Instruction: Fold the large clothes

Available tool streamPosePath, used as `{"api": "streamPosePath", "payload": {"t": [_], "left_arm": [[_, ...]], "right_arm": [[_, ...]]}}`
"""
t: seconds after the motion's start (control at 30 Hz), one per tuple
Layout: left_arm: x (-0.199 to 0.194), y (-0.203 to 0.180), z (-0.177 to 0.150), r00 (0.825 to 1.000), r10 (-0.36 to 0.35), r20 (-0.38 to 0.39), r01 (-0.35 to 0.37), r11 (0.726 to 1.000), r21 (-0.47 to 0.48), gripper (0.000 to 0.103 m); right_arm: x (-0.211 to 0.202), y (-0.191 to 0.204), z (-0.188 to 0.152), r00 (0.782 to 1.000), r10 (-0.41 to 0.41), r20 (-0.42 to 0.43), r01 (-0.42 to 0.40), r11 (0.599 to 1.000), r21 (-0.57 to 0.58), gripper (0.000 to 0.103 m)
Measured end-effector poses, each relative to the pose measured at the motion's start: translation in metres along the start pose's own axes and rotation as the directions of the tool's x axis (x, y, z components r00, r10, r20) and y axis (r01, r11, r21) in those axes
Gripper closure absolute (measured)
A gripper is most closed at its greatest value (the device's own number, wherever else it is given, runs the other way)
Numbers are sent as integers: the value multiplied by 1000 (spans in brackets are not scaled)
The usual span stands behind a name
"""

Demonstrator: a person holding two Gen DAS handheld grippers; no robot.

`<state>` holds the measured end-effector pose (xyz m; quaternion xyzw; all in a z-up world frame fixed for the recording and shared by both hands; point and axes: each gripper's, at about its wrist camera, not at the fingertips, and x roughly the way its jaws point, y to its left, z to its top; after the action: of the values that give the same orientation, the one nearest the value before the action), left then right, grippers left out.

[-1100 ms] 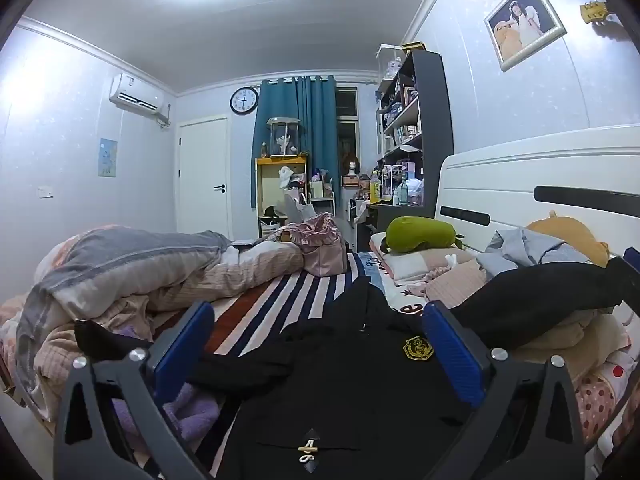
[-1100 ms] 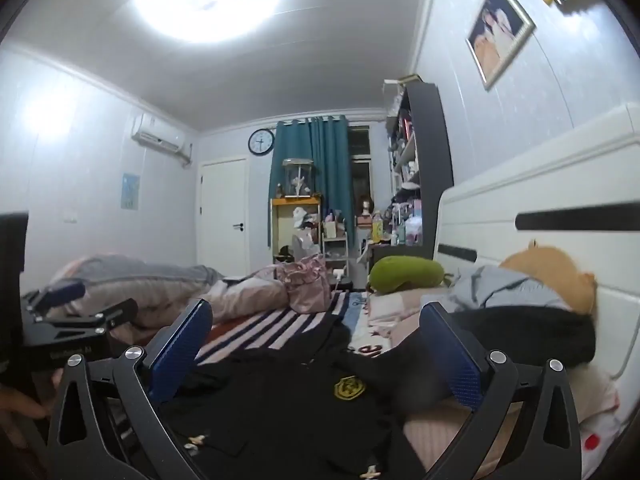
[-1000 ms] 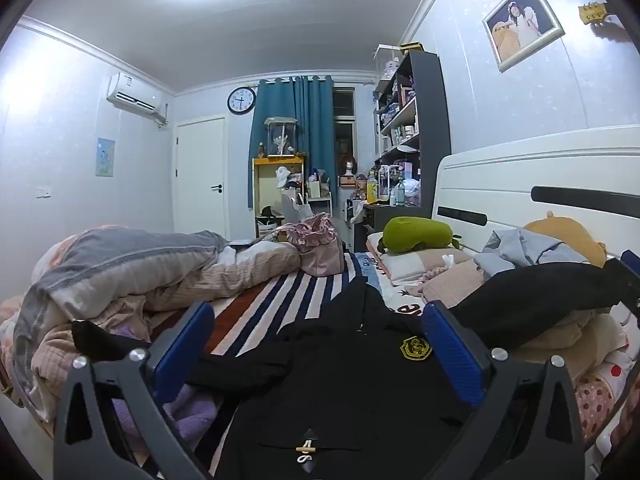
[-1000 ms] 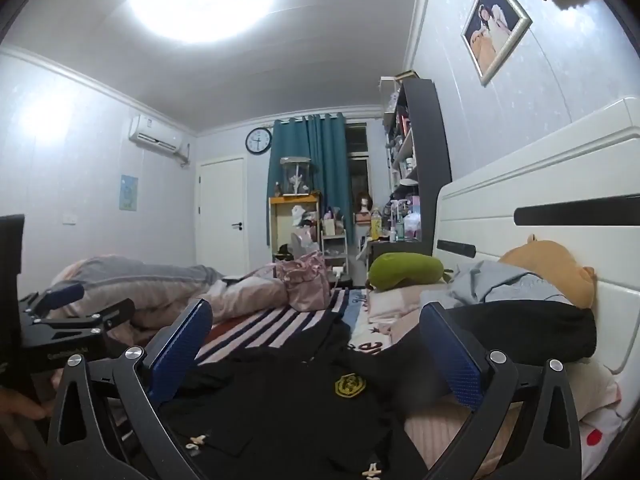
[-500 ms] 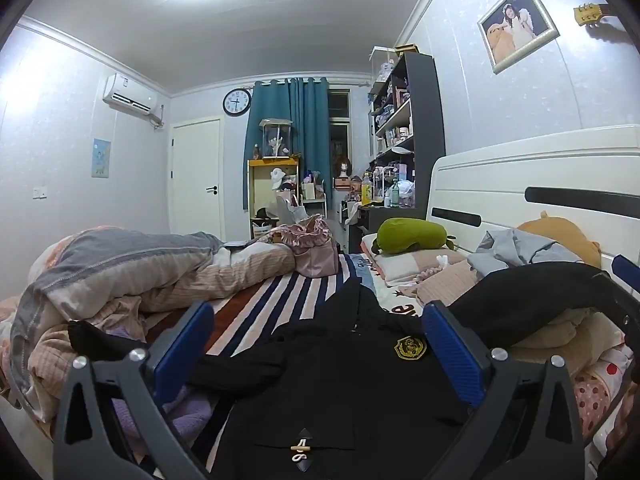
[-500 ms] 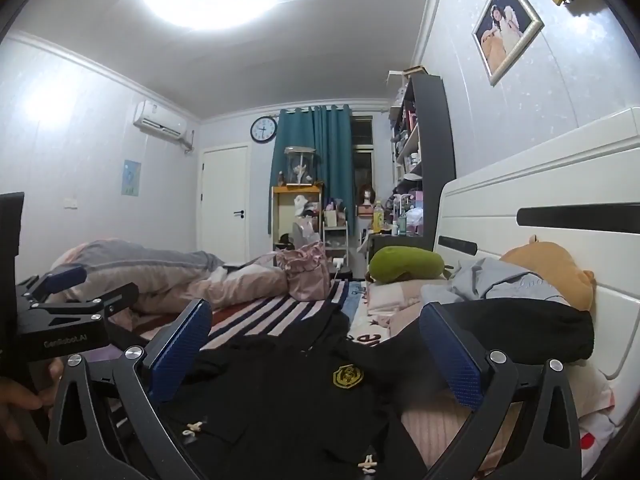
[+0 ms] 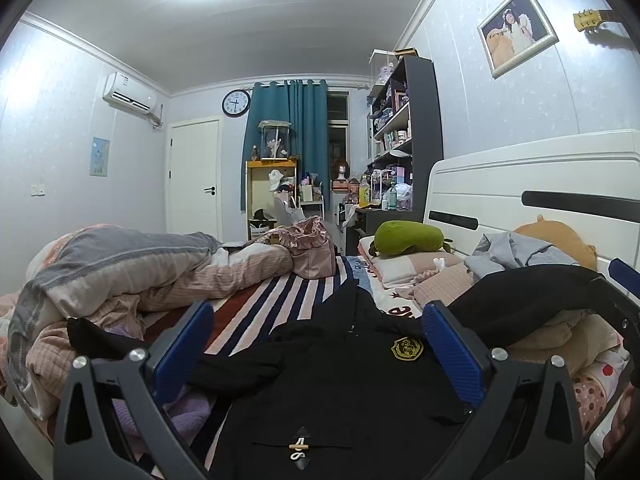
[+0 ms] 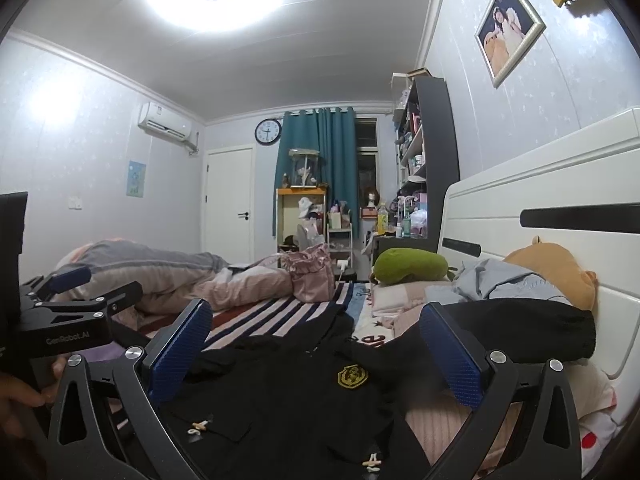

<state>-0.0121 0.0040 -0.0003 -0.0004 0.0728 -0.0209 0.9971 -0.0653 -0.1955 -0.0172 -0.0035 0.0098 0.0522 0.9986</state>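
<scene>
Since a second ago my view from the left wrist has slid a little to the left, so the black coat [image 7: 344, 392] sits slightly further right between my blades, and from the right wrist the view has tipped down so more of the coat shows. From the left wrist, my left gripper [image 7: 318, 344] stands wide, its blue pads [image 7: 182, 344] well apart and holding nothing, above the coat that lies spread on the striped bed sheet [image 7: 276, 304]. A gold badge [image 7: 407, 348] shows on the coat's chest and a toggle button [image 7: 299, 447] lies near the bottom edge. One sleeve [image 7: 524, 296] runs up to the right over the pillows, the other sleeve [image 7: 100, 340] reaches left toward the heaped quilt [image 7: 120, 264]. A pink bag [image 7: 312, 252] and a green plush [image 7: 408, 238] lie further back. From the right wrist, my right gripper [image 8: 316, 346] is also wide and empty, above the coat [image 8: 280, 400], with the badge [image 8: 352, 376] between the blades. The right sleeve [image 8: 520, 332] lies across the pillows by the white headboard [image 8: 540, 208]. My left gripper [image 8: 68, 308] shows at the left edge, over the bed's left side.
</scene>
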Motion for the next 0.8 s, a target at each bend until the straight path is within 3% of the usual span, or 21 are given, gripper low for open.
{"api": "streamPosePath", "payload": {"t": [0.8], "left_arm": [[1, 5, -4, 1000, -11, -4, 11, 1000, 2, 1]], "right_arm": [[-1, -3, -3, 1000, 20, -13, -20, 1000, 16, 0]]}}
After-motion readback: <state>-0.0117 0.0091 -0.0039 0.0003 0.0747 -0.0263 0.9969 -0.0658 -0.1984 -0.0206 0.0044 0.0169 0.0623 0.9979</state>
